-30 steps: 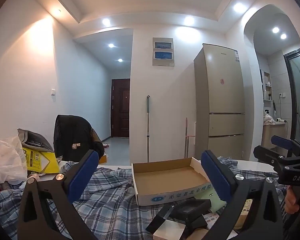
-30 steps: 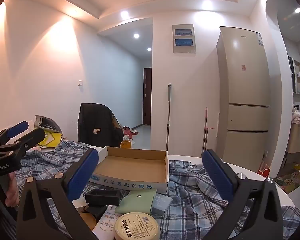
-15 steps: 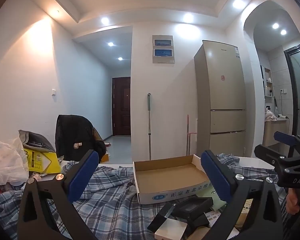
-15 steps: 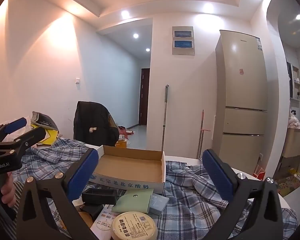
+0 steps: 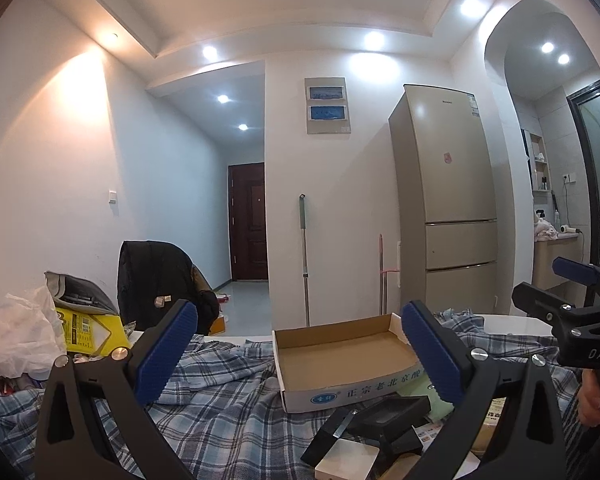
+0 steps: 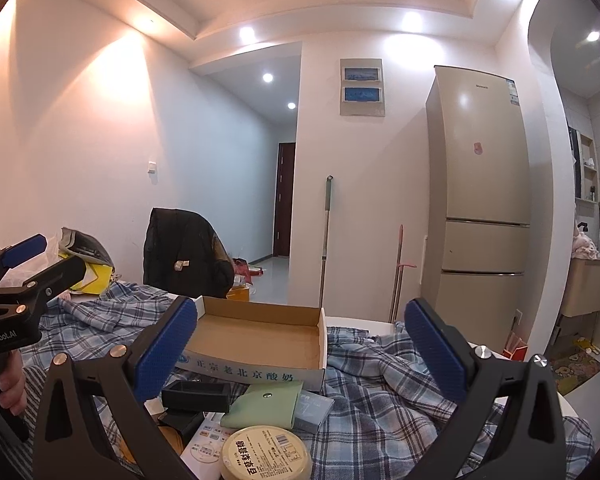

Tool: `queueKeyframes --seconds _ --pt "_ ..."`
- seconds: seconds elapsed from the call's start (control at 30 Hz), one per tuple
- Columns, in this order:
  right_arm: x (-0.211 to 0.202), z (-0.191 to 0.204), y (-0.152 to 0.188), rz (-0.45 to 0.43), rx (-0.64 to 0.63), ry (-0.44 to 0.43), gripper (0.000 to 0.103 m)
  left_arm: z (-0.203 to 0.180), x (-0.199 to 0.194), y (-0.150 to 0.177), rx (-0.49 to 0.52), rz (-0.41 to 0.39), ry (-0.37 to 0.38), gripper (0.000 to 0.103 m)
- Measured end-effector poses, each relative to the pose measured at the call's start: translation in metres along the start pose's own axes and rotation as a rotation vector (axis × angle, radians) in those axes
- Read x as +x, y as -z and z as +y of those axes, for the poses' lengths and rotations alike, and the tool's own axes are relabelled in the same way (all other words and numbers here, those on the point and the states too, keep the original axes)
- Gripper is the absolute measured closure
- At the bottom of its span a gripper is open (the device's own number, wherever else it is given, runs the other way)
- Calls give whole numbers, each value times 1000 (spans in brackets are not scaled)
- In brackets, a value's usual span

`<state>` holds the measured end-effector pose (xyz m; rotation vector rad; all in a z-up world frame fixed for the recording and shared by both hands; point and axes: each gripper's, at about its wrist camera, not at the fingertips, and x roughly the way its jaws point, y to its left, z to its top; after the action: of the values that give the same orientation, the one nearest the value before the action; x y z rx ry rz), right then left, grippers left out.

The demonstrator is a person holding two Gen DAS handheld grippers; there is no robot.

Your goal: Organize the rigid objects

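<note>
An empty shallow cardboard box (image 5: 342, 354) (image 6: 256, 338) lies on a plaid cloth. In front of it sits a pile of small items: black boxes (image 6: 196, 392) (image 5: 388, 414), a pale green pouch (image 6: 266, 404), a round yellow tin (image 6: 266, 454) and a white block (image 5: 346, 462). My left gripper (image 5: 298, 354) hovers open above the cloth, left of the pile. Held wide open over the pile, my right gripper (image 6: 300, 356) has nothing between its fingers. Each gripper shows at the edge of the other's view, the left gripper (image 6: 28, 266) and the right gripper (image 5: 572, 292).
A plaid cloth (image 5: 220, 408) covers the table. At the left lie a white plastic bag (image 5: 12, 328), a yellow package (image 5: 86, 328) and a chair with a dark jacket (image 5: 156, 284). A fridge (image 5: 444, 208) and mop handles stand behind the table.
Both views have drifted slightly, and the box and pile sit a little lower in frame. Both grippers stay open and nothing has been picked up.
</note>
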<state>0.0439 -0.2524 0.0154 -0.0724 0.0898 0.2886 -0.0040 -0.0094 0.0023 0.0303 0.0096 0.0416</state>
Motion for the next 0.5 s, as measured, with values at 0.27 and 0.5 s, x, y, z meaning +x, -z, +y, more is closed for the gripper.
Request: queueKeyframes --seconds 0.27,0.5 --pt "-1 4 2 -6 -17 7 0 -1 -4 -1 14 -19 32 0" --pt "-5 7 1 -19 -34 21 0 -1 -5 -1 8 -18 23 0"
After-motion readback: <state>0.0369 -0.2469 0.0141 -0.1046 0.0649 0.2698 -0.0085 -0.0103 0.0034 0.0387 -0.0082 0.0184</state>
